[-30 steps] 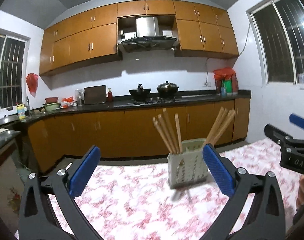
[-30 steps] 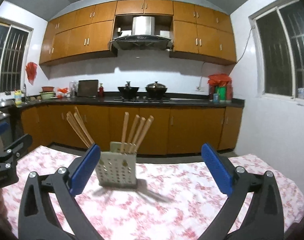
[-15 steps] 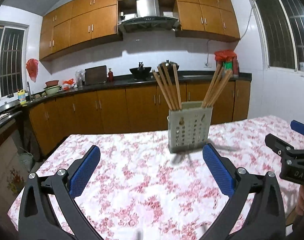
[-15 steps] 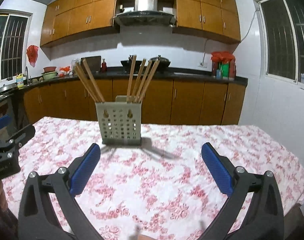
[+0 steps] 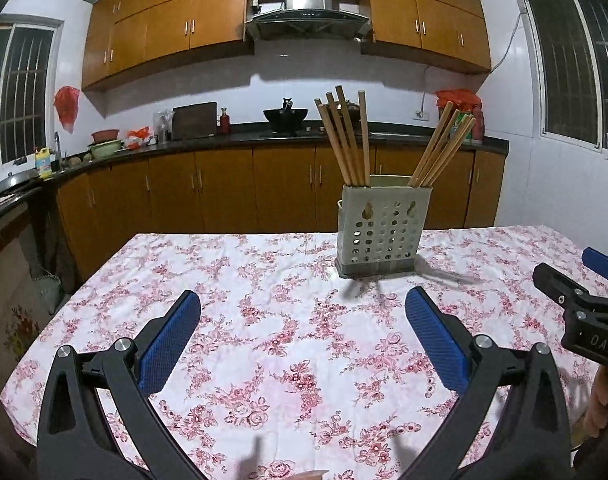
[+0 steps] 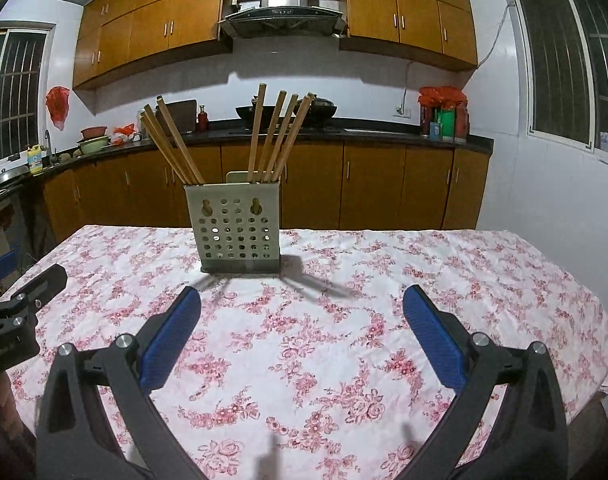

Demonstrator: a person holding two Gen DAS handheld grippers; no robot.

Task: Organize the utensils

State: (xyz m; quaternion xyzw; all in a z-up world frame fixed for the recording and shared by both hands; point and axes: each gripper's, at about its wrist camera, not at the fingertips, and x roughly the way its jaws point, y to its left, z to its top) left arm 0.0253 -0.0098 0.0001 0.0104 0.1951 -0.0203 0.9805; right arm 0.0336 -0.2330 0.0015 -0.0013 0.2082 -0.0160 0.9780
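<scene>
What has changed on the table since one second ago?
Both cameras tilted downward and drew back a little, so more of the tablecloth shows. The left claw and right claw took hold of nothing; both stayed open. The chopstick holder and its chopsticks stayed in place.

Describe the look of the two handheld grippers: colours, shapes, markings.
The left gripper and right gripper match: matte black angular arms with silver bolt heads, each tipped with a blue textured rubber pad. Seen side-on, the right gripper's body carries pale lettering reading "DAS". No cables or sleeves show.
</scene>
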